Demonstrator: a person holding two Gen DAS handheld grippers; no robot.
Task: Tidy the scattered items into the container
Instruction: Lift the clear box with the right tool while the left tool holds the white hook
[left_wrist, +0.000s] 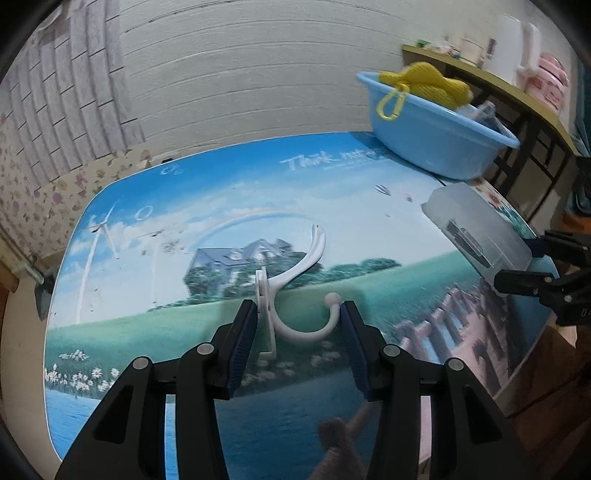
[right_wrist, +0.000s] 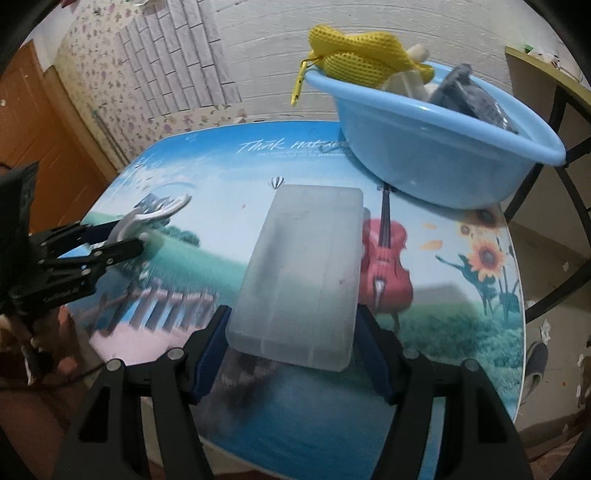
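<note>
A white plastic hook (left_wrist: 291, 280) lies on the picture-printed table (left_wrist: 147, 332). My left gripper (left_wrist: 299, 317) is open, its jaws on either side of the hook's curved end. The hook also shows in the right wrist view (right_wrist: 147, 218) between the left gripper's fingers (right_wrist: 110, 243). My right gripper (right_wrist: 291, 328) is shut on the near end of a translucent plastic box (right_wrist: 306, 266), also visible in the left wrist view (left_wrist: 476, 229). The blue basin (right_wrist: 424, 155) stands at the table's far right corner, holding a yellow mesh bag (right_wrist: 354, 51) and other items.
A shelf (left_wrist: 491, 74) with jars and a white bottle stands behind the basin (left_wrist: 436, 136). A dark metal chair frame (right_wrist: 565, 177) is right of the table. A brick-patterned wall runs behind the table, with a wooden door (right_wrist: 37, 122) at the left.
</note>
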